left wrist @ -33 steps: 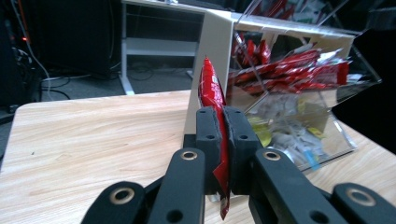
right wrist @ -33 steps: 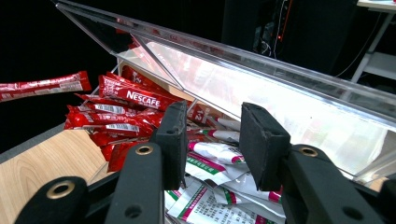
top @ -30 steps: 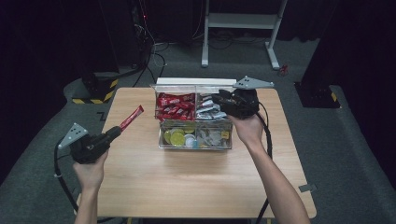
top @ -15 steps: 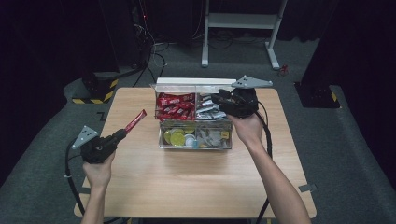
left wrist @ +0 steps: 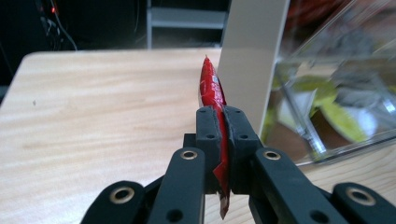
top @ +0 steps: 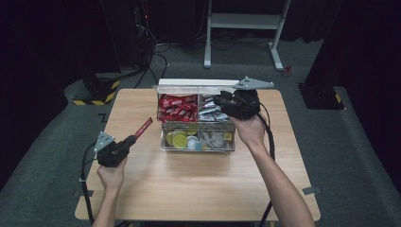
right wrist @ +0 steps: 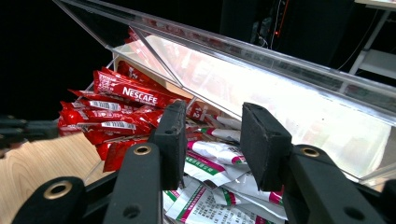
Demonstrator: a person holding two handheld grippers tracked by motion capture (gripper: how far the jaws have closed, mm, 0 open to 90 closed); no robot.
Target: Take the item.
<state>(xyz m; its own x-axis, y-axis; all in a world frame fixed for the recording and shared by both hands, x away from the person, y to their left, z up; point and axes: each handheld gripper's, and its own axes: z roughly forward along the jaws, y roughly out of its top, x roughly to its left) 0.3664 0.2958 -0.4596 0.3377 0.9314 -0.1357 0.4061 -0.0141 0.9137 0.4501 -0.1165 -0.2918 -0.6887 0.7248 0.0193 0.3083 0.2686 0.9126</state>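
Left gripper (top: 134, 139) jaws pinching red sachet (left wrist: 211, 88), held above counter (top: 142, 184) left of clear organizer box (top: 197, 147). Right gripper (right wrist: 210, 144) jaws spread over white sachets (right wrist: 210, 156), far-right compartment. Judgement: lower sachet flat onto bare counter, clear of box wall, then release.

A light wooden rectangular table (top: 198, 189) stands on a grey carpeted floor (top: 350, 156) in a dark room. Behind it, a white metal frame stand (top: 243, 21) rests near black hanging curtains (top: 56, 38). Black cables (top: 151, 42) trail across the floor beside a black base with yellow-black hazard stripes (top: 101, 90).
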